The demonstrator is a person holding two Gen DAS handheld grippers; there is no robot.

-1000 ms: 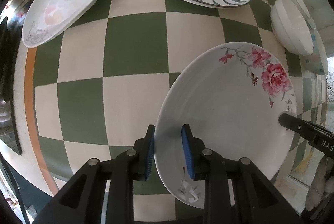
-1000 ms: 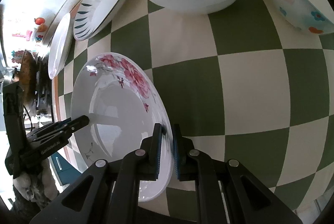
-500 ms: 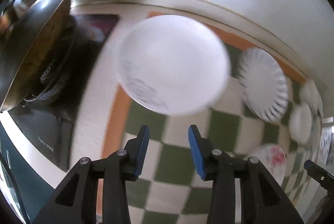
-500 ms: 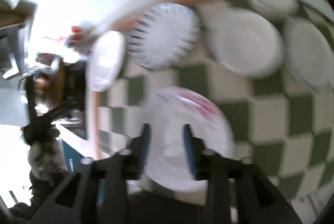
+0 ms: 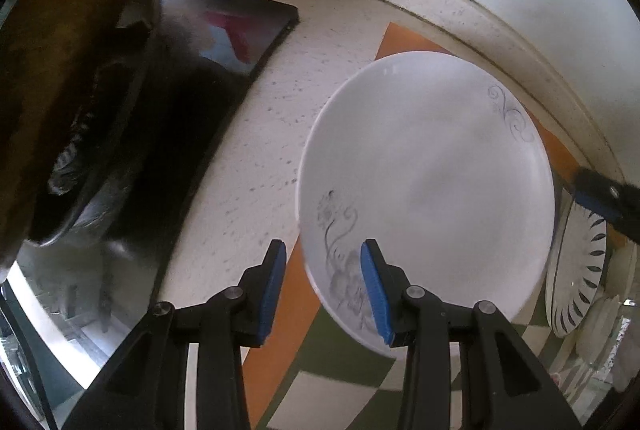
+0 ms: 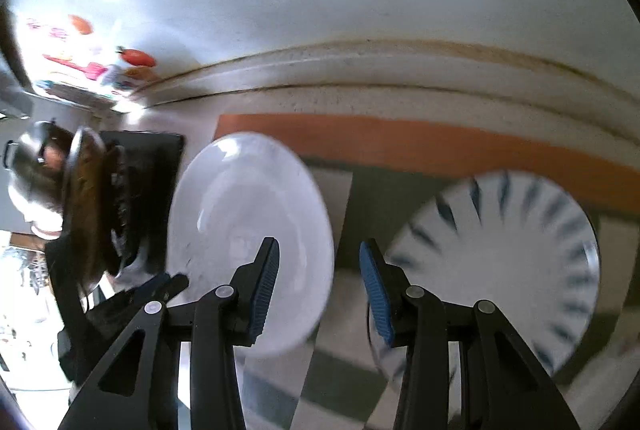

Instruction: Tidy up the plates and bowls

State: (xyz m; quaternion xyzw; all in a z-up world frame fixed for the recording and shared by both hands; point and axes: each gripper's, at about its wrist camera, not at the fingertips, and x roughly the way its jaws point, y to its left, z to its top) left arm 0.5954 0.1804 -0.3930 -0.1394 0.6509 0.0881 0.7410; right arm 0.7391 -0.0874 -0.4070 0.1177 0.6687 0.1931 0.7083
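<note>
Both grippers have let go of the rose plate and swung over to the white plate [image 5: 428,189]. Left gripper [image 5: 322,286] hangs over its 7 o'clock rim, right gripper [image 6: 318,286] at its 4 o'clock; both jaws narrowly parted, empty. Striped plate [image 6: 496,270] lies at 3 o'clock.

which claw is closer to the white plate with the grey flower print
Left. The left claw straddles the white plate's near rim, open. The right claw is just off its far side, between it and the blue-striped plate.
</note>
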